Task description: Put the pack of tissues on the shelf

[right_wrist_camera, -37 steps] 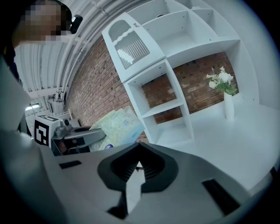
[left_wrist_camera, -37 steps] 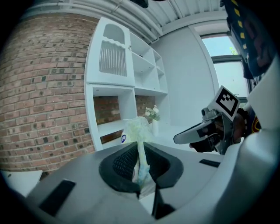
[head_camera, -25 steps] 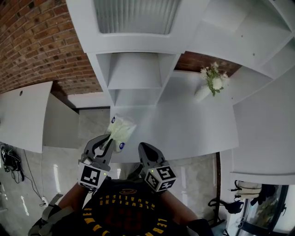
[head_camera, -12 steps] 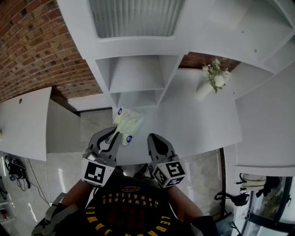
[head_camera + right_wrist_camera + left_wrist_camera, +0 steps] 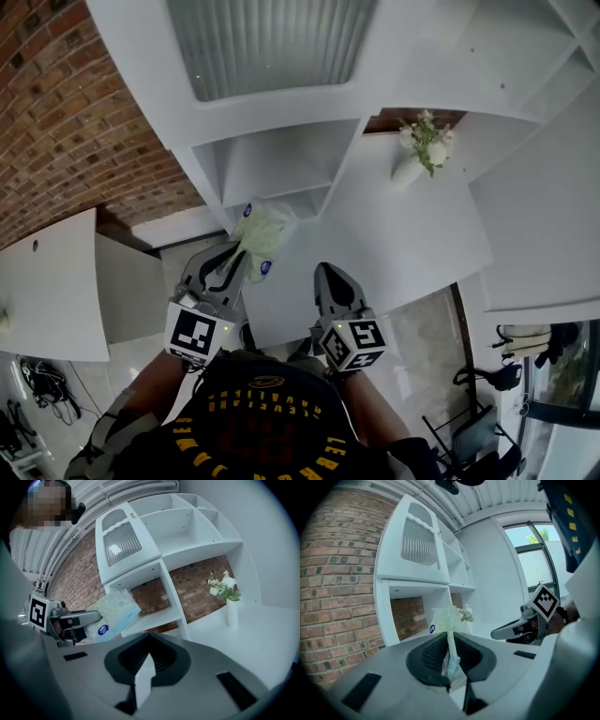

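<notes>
At the far left, a brick wall is running up behind a white side counter. Next to it, the left hand-held gripper is reaching out nearly level from the person's dark sleeve. Its jaws are clenched on the near end of the pack of tissues. In the left gripper view, the thin crimped edge of the wrapper is sitting pinched between the two black pads, with the pale green body of the pack standing beyond them.

The pack is hanging in the air, tilted. It is just in front of the lowest open compartment of the white shelf, near that compartment's left wall. Its blue round label is facing outward. Whether its far end is touching the shelf board cannot be told. Above that compartment, another open compartment and a ribbed glass door are stacking upward.

To the right of the pack, and apart from it, the right hand-held gripper is pointing the same way. Its jaws are pressing together on nothing. Under and beyond it, the main white counter is spreading to the right. On it, a white vase of pale flowers is standing upright, well apart from the pack, before a strip of brick.
</notes>
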The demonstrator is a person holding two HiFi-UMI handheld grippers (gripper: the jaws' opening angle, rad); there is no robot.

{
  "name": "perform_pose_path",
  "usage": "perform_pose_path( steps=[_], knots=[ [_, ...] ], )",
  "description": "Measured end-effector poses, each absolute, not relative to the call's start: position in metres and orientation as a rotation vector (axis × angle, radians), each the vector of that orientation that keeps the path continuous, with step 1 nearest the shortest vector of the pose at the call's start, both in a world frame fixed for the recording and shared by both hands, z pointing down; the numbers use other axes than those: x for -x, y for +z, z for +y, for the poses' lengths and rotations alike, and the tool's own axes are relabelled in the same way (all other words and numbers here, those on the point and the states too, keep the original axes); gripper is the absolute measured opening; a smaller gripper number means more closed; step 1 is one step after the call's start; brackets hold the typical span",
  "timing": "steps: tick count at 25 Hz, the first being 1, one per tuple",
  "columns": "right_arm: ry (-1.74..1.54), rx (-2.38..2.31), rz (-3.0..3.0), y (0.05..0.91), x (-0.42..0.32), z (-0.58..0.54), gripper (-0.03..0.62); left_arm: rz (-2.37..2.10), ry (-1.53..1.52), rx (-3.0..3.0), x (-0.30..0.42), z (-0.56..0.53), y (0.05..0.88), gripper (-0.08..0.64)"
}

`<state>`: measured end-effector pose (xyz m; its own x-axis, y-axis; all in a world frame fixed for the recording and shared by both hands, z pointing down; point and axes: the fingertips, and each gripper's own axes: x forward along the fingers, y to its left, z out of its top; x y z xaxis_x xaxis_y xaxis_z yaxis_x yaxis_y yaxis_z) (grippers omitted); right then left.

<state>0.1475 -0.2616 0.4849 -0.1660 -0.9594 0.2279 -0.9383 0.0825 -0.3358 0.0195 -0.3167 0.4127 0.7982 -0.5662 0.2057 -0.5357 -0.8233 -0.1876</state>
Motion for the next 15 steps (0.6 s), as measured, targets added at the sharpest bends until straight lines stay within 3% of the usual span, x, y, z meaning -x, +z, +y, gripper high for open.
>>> perform_pose_path(
  steps=[15],
  knots=[
    [-0.597, 1.987, 2.288, 0.466, -0.133, -0.296, 0.008, 0.854, -0.387, 2.79, -0.041, -0.378, 0.392, 0.032]
  ],
)
